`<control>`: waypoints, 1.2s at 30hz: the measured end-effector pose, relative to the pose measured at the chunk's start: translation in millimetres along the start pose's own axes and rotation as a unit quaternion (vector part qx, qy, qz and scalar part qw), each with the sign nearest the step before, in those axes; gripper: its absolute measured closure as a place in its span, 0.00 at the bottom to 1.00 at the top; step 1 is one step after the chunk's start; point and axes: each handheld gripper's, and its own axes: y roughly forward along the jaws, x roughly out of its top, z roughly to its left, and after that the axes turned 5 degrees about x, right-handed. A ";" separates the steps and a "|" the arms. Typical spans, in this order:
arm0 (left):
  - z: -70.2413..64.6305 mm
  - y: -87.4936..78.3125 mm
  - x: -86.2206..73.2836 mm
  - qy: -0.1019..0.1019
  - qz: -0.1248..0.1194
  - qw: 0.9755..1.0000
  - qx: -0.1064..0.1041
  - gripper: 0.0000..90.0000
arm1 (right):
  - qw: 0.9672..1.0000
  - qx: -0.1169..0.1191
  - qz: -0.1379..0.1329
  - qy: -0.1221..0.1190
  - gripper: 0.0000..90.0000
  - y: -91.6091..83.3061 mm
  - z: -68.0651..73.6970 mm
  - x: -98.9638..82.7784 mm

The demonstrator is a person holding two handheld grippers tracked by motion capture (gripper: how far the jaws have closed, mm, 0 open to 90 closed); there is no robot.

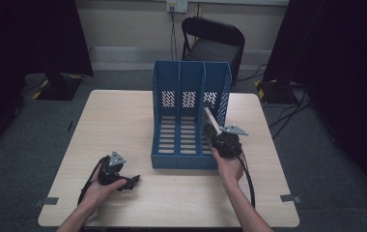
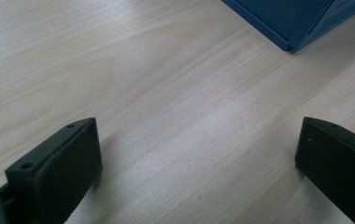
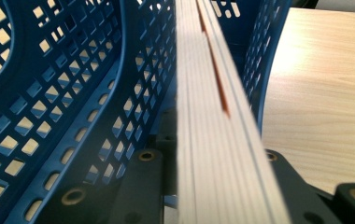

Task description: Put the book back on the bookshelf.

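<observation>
We hold a book [image 3: 213, 140] pinched in our right hand-held gripper [image 1: 218, 134], partly inside the rightmost slot of the blue file rack [image 1: 191, 87] near the tabletop's [image 1: 123, 125] far edge, not yet released, while our left hand-held gripper [image 1: 132, 181] rests spread and empty.

We find no readable text, label, brand or number: none on the blue file rack [image 1: 191, 92], the book [image 3: 213, 140] with its page edges toward us, the worktop [image 1: 123, 125], or the wall socket [image 1: 176, 6].
</observation>
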 end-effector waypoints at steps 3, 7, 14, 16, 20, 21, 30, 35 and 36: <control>0.0 0.0 0.0 0.000 0.000 1.000 0.000 0.00 | 1.000 0.001 -0.003 -0.001 0.82 -1.8 -0.1 -1.7; 0.0 0.0 0.0 0.000 0.000 1.000 0.000 0.00 | 1.000 0.002 -0.010 -0.003 0.80 -4.6 -0.2 -0.1; 0.0 -0.1 0.0 0.001 0.001 1.000 0.000 0.00 | 0.999 0.004 -0.037 -0.021 0.74 -12.1 5.8 -1.0; 0.0 0.0 0.0 0.000 0.000 1.000 0.000 0.00 | 0.999 0.002 -0.048 -0.016 0.68 -14.1 5.4 -1.9; 0.0 0.0 0.0 0.000 0.000 1.000 0.000 0.00 | 0.997 0.020 -0.076 0.002 0.63 -16.5 2.2 -9.4; 0.0 0.0 0.0 0.000 0.000 1.000 0.000 0.00 | 0.996 0.026 -0.079 0.006 0.62 -16.5 1.3 -11.9; 0.0 -0.2 -0.1 0.001 0.001 1.000 0.000 0.00 | 0.994 0.026 -0.110 0.007 0.65 -19.0 -0.2 -22.7; 0.0 -0.2 0.0 0.001 0.001 1.000 0.000 0.00 | 0.992 0.036 -0.119 0.011 0.72 -19.3 -3.5 -24.9; 0.0 -0.2 0.0 0.001 0.001 1.000 0.000 0.00 | 0.992 0.037 -0.117 0.009 0.72 -18.5 -3.5 -26.1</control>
